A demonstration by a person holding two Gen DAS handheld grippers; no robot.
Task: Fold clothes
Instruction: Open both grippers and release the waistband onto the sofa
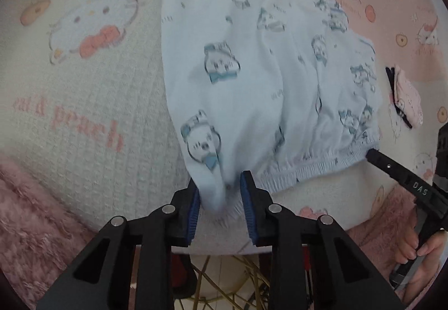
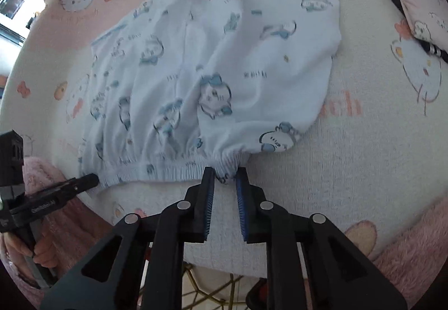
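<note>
Light blue shorts with a cartoon print and a gathered elastic waistband lie on a cream and pink cat-print blanket. One side is folded over the other. My left gripper grips a bunched, blurred corner at the waistband's near end. At the waistband's other end sits the right gripper, its tips touching the fabric. In the right wrist view the shorts spread ahead. There the right gripper pinches the waistband and the left gripper meets its far left corner.
A small pink folded garment with black trim lies to the right of the shorts. Hands in fluffy pink sleeves hold the grippers. The blanket's near edge drops off just below the fingers, above a gold wire frame.
</note>
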